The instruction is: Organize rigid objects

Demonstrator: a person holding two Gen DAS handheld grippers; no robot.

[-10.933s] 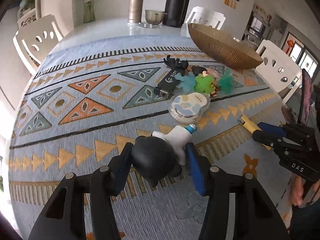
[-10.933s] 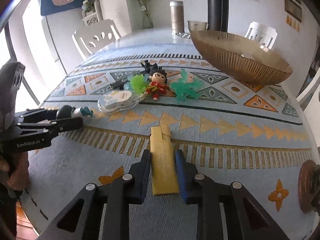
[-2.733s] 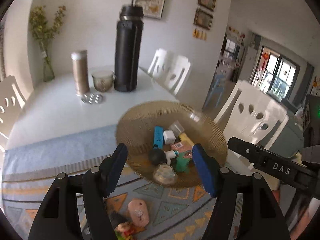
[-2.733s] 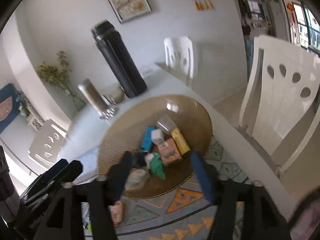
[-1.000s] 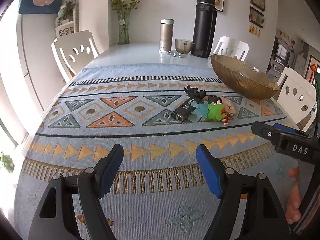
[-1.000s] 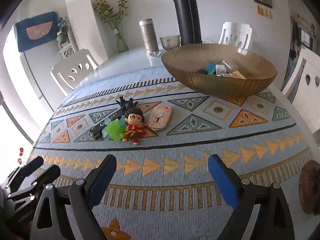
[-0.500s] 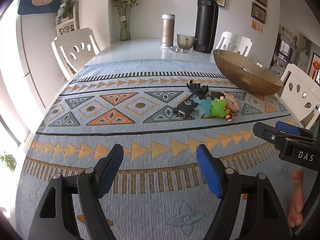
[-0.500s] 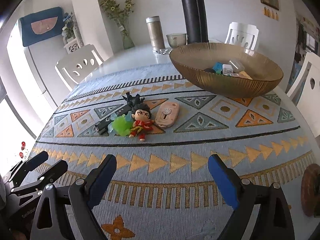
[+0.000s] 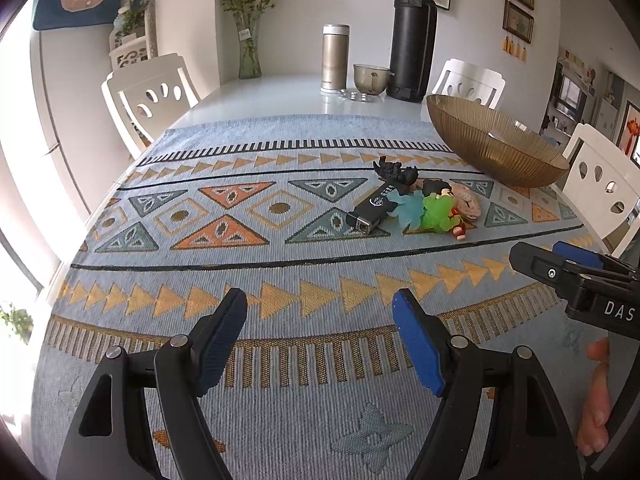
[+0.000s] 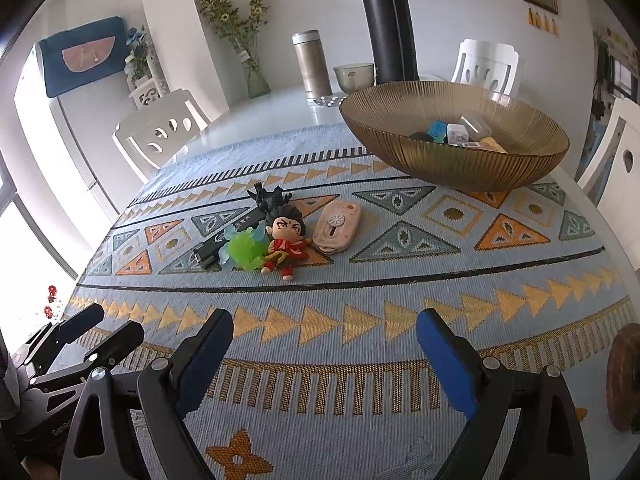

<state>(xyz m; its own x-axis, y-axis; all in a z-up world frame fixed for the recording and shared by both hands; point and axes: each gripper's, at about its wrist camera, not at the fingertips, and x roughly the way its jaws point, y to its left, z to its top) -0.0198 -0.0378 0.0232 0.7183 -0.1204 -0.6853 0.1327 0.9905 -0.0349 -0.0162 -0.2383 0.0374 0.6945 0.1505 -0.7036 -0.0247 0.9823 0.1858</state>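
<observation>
A cluster of small objects lies mid-cloth: a black lighter-like block (image 9: 370,210), a black spiky figure (image 9: 394,170), a teal and a green soft toy (image 10: 246,250), a red-clad doll (image 10: 286,242) and a pink oval case (image 10: 336,226). A brown ribbed bowl (image 10: 452,160) at the far right holds several small items. My left gripper (image 9: 320,320) is open and empty, well short of the cluster. My right gripper (image 10: 324,344) is open and empty, also short of it. The right gripper also shows in the left wrist view (image 9: 576,276).
The patterned blue cloth (image 9: 248,264) covers the near table. A black flask (image 9: 412,36), a steel tumbler (image 9: 335,58), a glass cup (image 9: 370,78) and a vase of flowers (image 9: 248,48) stand at the far end. White chairs (image 9: 150,94) ring the table.
Both grippers have stayed open and empty and edged slightly closer to the toy cluster over the last second. Before that they released items into the bowl and drew back.
</observation>
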